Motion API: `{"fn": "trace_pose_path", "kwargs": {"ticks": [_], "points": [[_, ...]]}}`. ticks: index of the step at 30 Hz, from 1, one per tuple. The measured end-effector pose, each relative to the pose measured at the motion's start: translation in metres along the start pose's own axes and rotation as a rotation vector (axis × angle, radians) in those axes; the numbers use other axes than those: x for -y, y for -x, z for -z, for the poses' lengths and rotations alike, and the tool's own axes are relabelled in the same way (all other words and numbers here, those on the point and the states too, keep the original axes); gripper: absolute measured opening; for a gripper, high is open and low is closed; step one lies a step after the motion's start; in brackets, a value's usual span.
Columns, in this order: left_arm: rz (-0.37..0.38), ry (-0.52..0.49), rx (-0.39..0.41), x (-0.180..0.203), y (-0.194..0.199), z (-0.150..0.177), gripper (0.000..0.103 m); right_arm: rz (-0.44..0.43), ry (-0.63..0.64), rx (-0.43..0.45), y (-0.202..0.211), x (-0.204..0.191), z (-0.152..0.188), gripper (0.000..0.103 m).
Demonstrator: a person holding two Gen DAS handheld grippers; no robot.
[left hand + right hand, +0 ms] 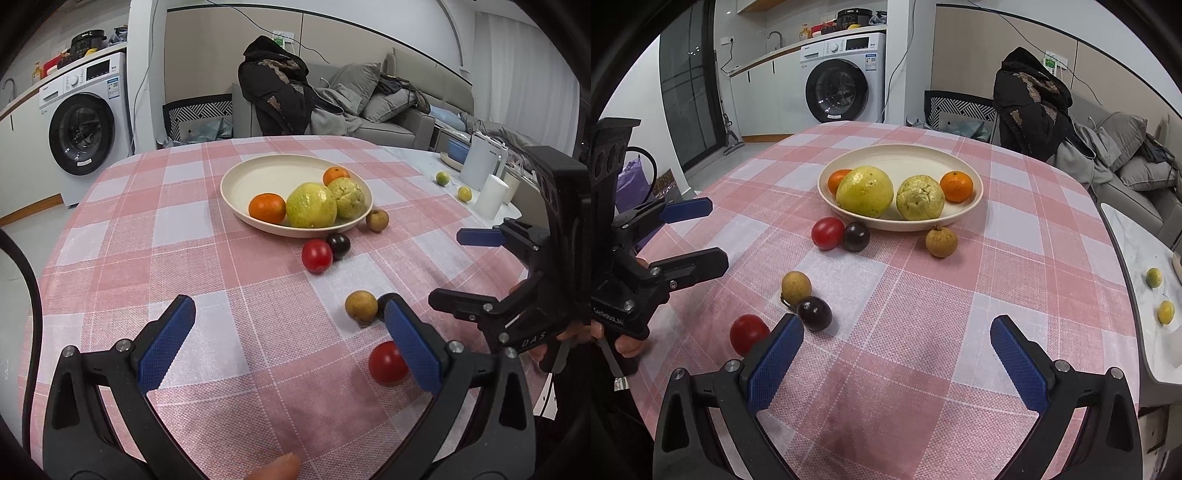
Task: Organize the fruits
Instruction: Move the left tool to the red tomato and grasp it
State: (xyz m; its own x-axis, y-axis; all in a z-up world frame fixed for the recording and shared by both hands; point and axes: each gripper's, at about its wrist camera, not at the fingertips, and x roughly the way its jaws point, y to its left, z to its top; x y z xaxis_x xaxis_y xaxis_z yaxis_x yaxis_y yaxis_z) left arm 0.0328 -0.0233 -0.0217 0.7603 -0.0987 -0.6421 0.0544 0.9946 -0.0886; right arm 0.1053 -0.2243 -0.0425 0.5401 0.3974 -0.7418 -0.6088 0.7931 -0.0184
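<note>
Fruit lies partly on a cream plate and partly loose on the pink checked tablecloth of a round table. On the plate sit a large yellow-green fruit, a bumpy pale green fruit to its right, and two oranges, one at the right edge and one behind the big fruit on the left. Just in front of the plate, a red tomato touches a dark plum, and a brown longan rests near the plate's right front rim. Nearer, a second longan touches a second dark plum, with another red tomato just beside them to the near left. The left gripper hovers over the cloth with its blue-padded fingers spread wide and nothing between them; the near tomato sits just beside its right finger. The right gripper is likewise spread wide and holds nothing, its left finger just by the near plum. Two small yellow-green fruits lie far right on a white marble top beside the table
</note>
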Motion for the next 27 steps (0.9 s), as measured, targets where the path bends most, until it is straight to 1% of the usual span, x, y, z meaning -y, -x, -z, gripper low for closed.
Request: {"fn": "trace_pose_path", "kwargs": {"ticks": [5,10,15,23,25,27], "points": [[0.018,-0.019,-0.025,0.006,-0.005,0.003,0.102,0.001,-0.014,-0.013,-0.003,0.003,0.0,0.103],[0.047,-0.045,-0.089,0.013,-0.016,0.009,0.102,-0.001,-0.016,-0.021,-0.005,0.005,0.0,0.103],[0.071,-0.061,-0.134,0.019,-0.025,0.014,0.102,-0.003,-0.017,-0.034,-0.008,0.005,0.002,0.103],[0.118,-0.095,-0.183,0.029,-0.031,0.021,0.102,-0.012,-0.013,-0.046,-0.012,0.002,0.003,0.103],[0.13,-0.11,-0.193,0.033,-0.032,0.023,0.101,-0.013,-0.013,-0.046,-0.011,0.002,0.003,0.103],[0.146,-0.126,-0.206,0.036,-0.033,0.025,0.093,-0.015,-0.015,-0.045,-0.011,0.002,0.003,0.103]]}}
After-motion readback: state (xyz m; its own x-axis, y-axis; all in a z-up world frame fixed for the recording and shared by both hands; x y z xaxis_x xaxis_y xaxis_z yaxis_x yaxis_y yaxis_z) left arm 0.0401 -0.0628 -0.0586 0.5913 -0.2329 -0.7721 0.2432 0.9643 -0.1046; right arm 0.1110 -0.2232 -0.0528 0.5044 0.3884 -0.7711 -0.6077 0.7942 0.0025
